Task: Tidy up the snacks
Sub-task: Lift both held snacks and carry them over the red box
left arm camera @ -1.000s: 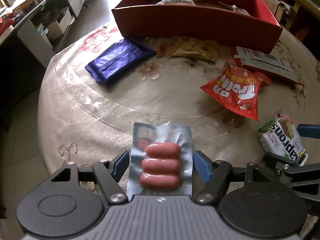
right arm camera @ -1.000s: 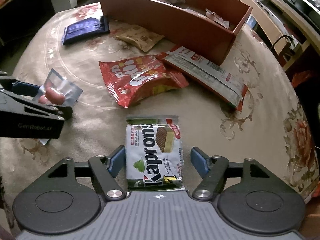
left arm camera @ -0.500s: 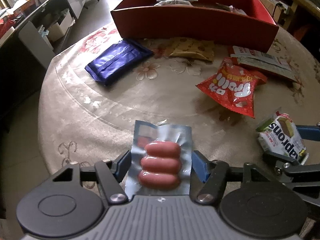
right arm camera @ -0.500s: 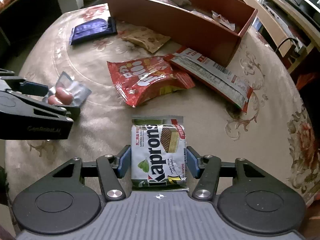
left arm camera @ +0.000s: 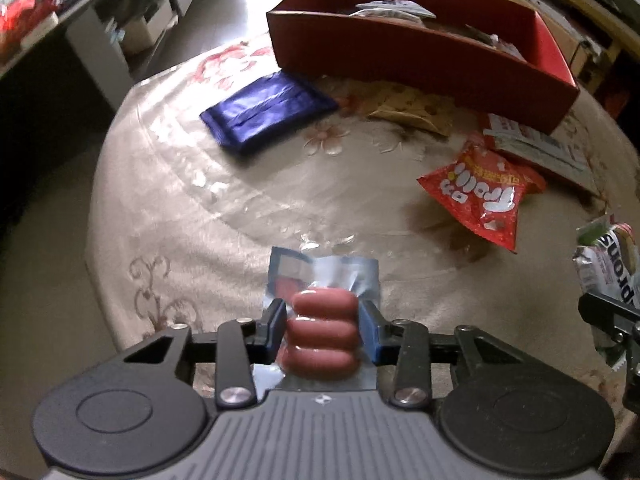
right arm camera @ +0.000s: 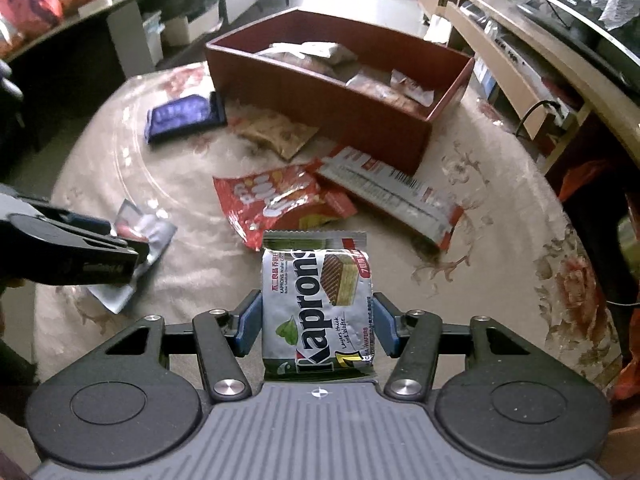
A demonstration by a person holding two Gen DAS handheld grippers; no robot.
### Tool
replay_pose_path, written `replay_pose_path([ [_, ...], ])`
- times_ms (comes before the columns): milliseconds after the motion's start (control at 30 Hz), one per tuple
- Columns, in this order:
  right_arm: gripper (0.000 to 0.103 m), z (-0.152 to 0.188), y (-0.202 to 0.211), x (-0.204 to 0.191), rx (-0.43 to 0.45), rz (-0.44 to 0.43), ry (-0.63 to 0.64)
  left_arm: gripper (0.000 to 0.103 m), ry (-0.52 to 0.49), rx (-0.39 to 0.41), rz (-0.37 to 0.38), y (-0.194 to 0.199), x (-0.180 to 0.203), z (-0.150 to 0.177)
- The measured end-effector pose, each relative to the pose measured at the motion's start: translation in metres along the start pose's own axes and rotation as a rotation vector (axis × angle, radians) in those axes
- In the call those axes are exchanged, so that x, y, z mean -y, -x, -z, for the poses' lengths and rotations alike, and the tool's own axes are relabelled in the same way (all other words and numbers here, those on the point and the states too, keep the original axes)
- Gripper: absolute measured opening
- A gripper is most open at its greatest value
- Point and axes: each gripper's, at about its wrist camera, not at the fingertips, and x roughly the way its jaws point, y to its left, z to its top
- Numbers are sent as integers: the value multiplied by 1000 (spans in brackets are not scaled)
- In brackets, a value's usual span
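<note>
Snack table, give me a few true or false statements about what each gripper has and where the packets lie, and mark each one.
1. The left gripper is shut on the sausage pack. True.
2. The right gripper is clamped on a blue packet. False: it grips the wafer pack; the blue packet lies on the table.
3. The red box has nothing in it. False: several packets lie inside.
4. The red candy bag lies on the table outside the box. True.
5. The tan packet lies beside the box's wall. True.
</note>
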Motion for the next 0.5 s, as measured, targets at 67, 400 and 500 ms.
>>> replay_pose_path([
  [67, 64, -1, 4, 2, 13, -6, -9, 55, 37, -17, 2, -1, -4, 0],
  [400, 64, -14, 10, 0, 38, -26, -12, 71, 22, 2, 18, -16, 3, 3],
  [500, 64, -16, 7, -2, 35, -31, -9, 60, 42, -9, 48, -11, -2, 0],
])
